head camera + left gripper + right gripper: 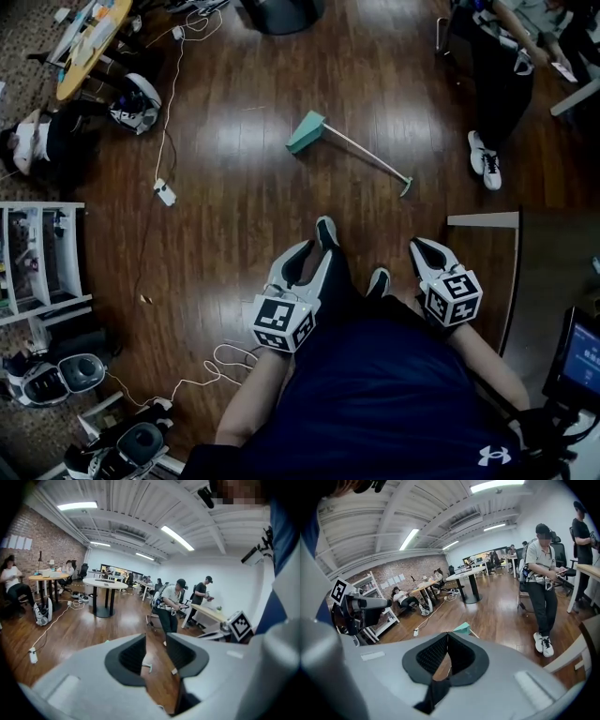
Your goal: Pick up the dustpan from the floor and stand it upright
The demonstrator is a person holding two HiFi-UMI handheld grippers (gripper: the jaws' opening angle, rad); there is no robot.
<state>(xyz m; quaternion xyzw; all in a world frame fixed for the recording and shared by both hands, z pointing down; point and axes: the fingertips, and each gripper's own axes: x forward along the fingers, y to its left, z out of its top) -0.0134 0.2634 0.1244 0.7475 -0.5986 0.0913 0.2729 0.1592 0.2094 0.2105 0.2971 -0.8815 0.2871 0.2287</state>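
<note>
On the wooden floor [244, 187], well ahead of both grippers, the dustpan [307, 132] is seen lying flat, with its long handle stretched to the right. The left gripper [309, 258] is held with jaws parted around nothing. The right gripper [427, 253] is clenched empty.

A white interlocked-U brand logo [488, 457], Under Armour's mark, sits on the person's dark navy fabric shirt [375, 394]. No other lettering or numbers are legible.

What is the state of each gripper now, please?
Left gripper: jaws open, holding nothing.
Right gripper: jaws closed, holding nothing.
</note>
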